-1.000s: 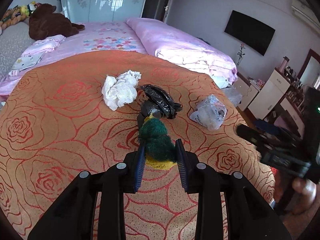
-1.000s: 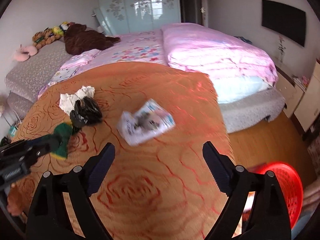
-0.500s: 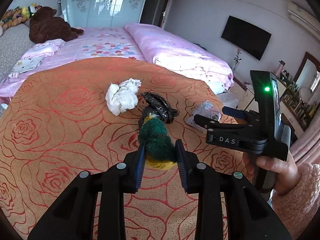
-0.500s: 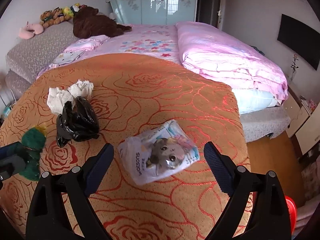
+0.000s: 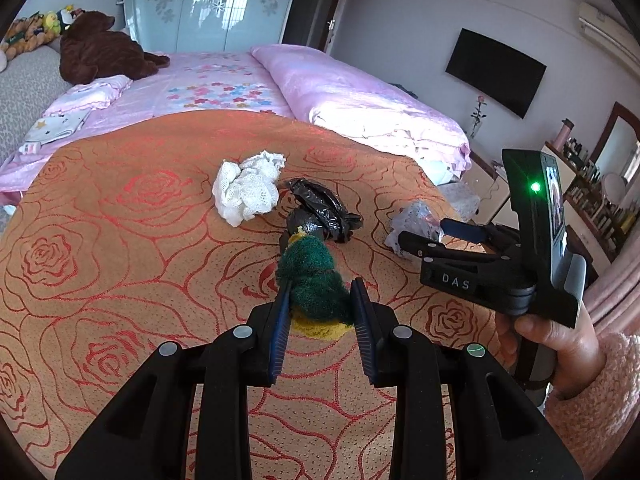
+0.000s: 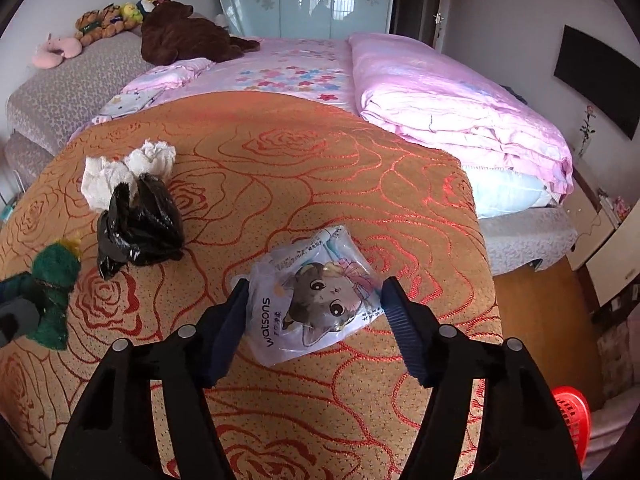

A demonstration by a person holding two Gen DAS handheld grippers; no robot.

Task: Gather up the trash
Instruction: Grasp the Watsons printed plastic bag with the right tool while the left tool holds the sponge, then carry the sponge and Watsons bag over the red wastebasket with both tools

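My left gripper (image 5: 320, 292) is shut on a green and yellow scouring sponge (image 5: 314, 280), held just above the orange rose-pattern bedspread (image 5: 120, 260); the sponge also shows in the right wrist view (image 6: 54, 284). A crumpled white cloth (image 5: 248, 190) and a black plastic bag (image 5: 320, 214) lie beyond it. My right gripper (image 6: 314, 300) is open, its jaws on either side of a plastic Watsons packet with a cat picture (image 6: 316, 296) that lies on the bedspread. The right gripper also shows in the left wrist view (image 5: 440, 232).
A red basket (image 6: 570, 420) stands on the floor at the lower right. A pink quilt (image 6: 460, 96) and a brown plush bear (image 6: 188, 36) lie further back on the bed. Cabinets (image 5: 592, 200) stand to the right.
My right gripper has swung left and come down over the cat packet, which now lies between its jaws. My left gripper has stayed shut on the sponge, nearly still.
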